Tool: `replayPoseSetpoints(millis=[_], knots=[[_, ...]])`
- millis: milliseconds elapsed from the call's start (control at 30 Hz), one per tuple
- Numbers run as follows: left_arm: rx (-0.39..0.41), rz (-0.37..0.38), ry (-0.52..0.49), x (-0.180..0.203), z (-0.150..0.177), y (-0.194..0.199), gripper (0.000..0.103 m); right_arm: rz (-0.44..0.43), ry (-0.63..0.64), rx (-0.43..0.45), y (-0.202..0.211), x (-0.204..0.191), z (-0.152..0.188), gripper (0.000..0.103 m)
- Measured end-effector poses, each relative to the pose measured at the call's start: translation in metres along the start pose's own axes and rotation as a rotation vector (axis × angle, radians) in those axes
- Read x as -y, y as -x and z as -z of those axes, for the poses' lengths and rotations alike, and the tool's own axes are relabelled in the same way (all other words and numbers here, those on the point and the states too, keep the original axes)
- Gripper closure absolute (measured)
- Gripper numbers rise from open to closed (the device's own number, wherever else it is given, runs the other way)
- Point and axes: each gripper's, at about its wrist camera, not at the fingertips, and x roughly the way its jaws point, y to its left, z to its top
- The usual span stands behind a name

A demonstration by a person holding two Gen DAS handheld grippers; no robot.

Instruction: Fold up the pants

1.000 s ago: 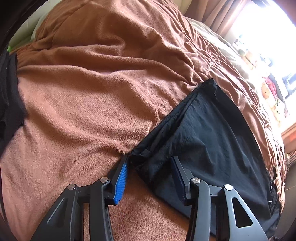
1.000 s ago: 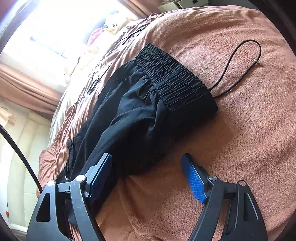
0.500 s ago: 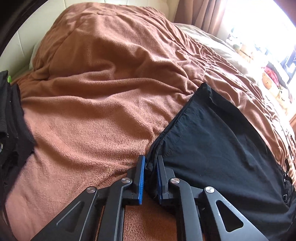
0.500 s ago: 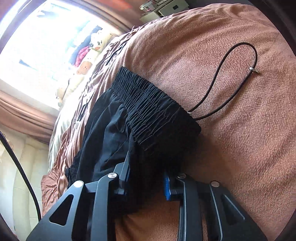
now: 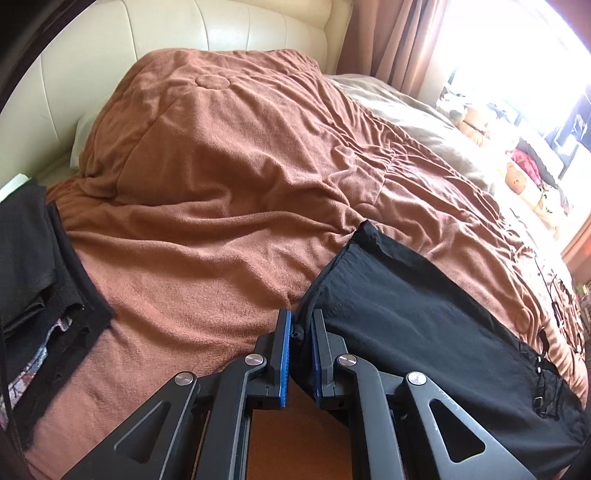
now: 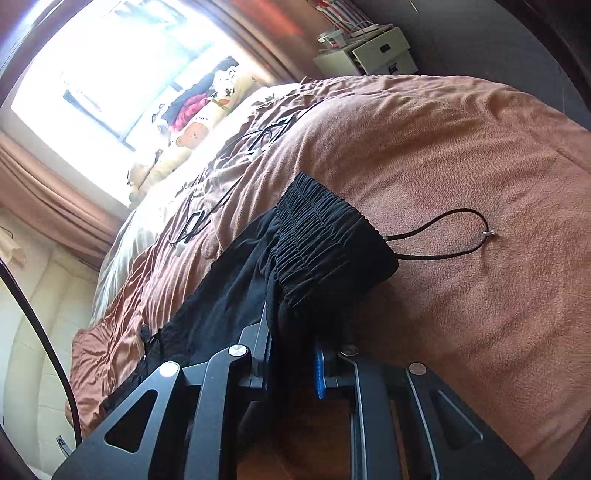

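Black pants (image 5: 424, 332) lie stretched across a brown fleece blanket (image 5: 221, 184) on a bed. In the left wrist view my left gripper (image 5: 300, 323) is shut on the corner of a leg hem, which is raised a little off the blanket. In the right wrist view the gathered elastic waistband (image 6: 321, 236) hangs lifted, and its black drawstring loop (image 6: 461, 229) trails on the blanket to the right. My right gripper (image 6: 291, 334) is closing, with the pants' fabric just below the waistband bunched and pressed between its blue pads.
A stack of dark folded clothes (image 5: 33, 277) sits at the blanket's left edge. A cream padded headboard (image 5: 221, 26) stands behind. Stuffed toys (image 6: 192, 133) line the bright window side. Thin cables (image 6: 221, 199) lie on the bed's far part; a nightstand (image 6: 369, 51) stands beyond.
Both grippers went from open beside the pants to pinched on them, the left on the hem corner, the right below the waistband. Both have since risen, lifting the fabric.
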Motion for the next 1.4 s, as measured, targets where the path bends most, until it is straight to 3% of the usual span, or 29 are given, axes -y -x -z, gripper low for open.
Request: replayPoseSetpoints(millis=[333, 967, 1400], knots=[[0.022, 0.028, 0.001, -0.019, 0.007, 0.053, 0.093, -0.019, 0.048, -0.007, 0.043, -0.005, -0.002, 0.09], [0.018, 0.061, 0.049, -0.082, 0.061, 0.135, 0.093, -0.07, 0.118, -0.016, 0.136, 0.004, 0.022, 0.09], [-0.037, 0.068, 0.085, -0.127, 0.113, 0.148, 0.093, -0.038, 0.115, -0.055, 0.163, 0.028, 0.043, 0.09]])
